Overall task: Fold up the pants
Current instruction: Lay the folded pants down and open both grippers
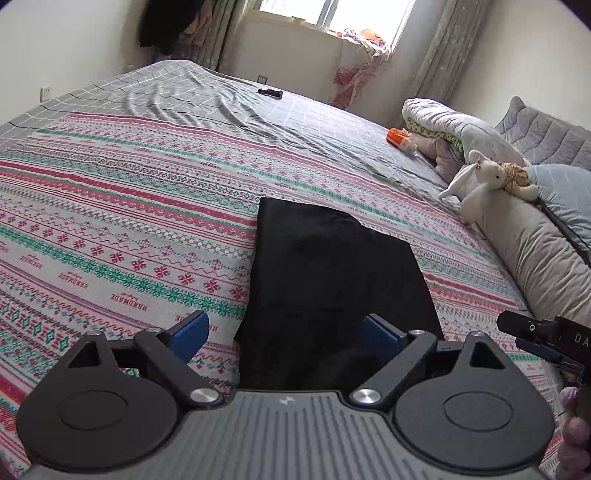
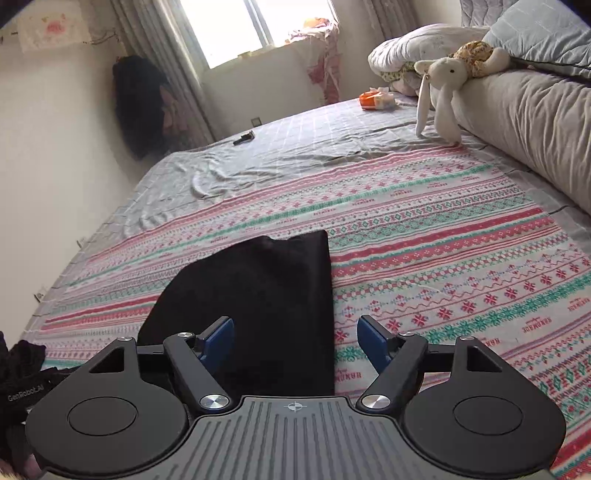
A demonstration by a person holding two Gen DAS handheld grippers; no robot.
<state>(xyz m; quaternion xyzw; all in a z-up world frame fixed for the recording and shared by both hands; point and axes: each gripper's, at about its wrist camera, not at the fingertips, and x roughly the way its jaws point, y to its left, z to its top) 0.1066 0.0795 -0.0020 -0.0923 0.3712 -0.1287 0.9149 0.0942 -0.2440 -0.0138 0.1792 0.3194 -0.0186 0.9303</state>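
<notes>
The word "HANDMADE" is repeating in red along the bands of the patterned cloth [image 1: 110, 206], upside down from the left wrist view. "GenRobot.AI" is showing in white on a black strap [image 2: 26, 397] at the near left of the right wrist view, and the letters "DA" are showing on the right gripper's body where it is poking into the left view's right edge.

The left gripper [image 1: 286, 330] is standing spread wide, its blue pads [image 1: 190, 334] pinching nothing; the near end of the pants [image 1: 332, 280] is lying below and between them, untouched as far as the view shows. The right gripper [image 2: 295, 341] is also standing open, holding nothing, its left pad over the pants' near right part and its right pad over bare cloth.

The black pants are lying folded on the patterned cloth, near the grippers. That cloth is covering a bed with a grey checked sheet [image 1: 221, 96]. Farther off, a small dark object [image 1: 270, 92] is lying on the sheet, with an orange packet [image 1: 398, 137] to the right. A white plush rabbit [image 1: 476, 181] is leaning on a beige bolster [image 1: 535, 251] at the right, beside bedding. A curtained window [image 1: 332, 14] is lighting the far wall.
</notes>
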